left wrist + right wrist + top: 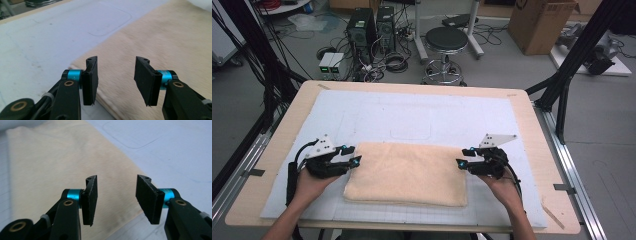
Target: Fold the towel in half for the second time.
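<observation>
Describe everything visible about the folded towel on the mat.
The towel is a pale peach, soft terry-looking cloth, folded into a flat rectangle with doubled layers showing along its near edge. It lies on the white mat, long side facing the person, toward the table's near side. The left gripper is at its left end and the right gripper at its right end; both stand open with nothing between the pads, over the towel's edges without gripping it. Faint darker smudges mark its surface.
</observation>
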Tool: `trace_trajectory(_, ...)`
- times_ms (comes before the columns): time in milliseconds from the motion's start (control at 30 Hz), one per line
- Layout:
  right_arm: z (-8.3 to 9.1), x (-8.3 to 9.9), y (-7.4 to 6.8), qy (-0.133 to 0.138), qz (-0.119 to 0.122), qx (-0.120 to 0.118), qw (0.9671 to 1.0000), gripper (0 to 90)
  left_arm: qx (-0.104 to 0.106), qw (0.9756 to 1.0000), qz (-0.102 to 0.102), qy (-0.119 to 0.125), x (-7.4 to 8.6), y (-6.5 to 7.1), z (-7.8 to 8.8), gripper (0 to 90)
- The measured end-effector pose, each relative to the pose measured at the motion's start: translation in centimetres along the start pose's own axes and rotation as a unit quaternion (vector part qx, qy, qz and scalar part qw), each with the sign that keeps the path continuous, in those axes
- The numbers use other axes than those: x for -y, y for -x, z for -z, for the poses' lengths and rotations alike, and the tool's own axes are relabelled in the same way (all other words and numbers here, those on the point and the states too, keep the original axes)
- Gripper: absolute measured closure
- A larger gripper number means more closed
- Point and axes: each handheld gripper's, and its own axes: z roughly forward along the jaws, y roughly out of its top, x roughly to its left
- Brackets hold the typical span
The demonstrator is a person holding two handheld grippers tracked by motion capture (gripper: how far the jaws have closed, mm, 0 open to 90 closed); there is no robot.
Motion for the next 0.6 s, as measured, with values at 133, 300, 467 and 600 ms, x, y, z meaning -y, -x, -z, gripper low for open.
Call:
trace_trajectory(133,-1.2,-0.5,1.4,-0.006,-0.012,0.005,0.9999,48.9,0.0,0.9996,0.02,-0.019,-0.2,-1.4,-1.5,53.1)
trace_trajectory(300,-2.5,-0.3,2.9,-0.016,-0.029,0.007,0.9994,45.6,-0.014,0.9986,0.045,-0.021,0.3,-2.8,-2.9,50.7)
trace_trajectory(467,-3.1,0.1,3.8,-0.025,-0.042,0.006,0.9988,43.4,-0.012,0.9976,0.057,-0.037,0.9,-3.3,-3.7,50.7)
trace_trajectory(600,-3.6,0.4,4.2,-0.032,-0.056,0.0,0.9979,42.8,-0.004,0.9969,0.064,-0.045,1.0,-3.4,-4.1,50.7)
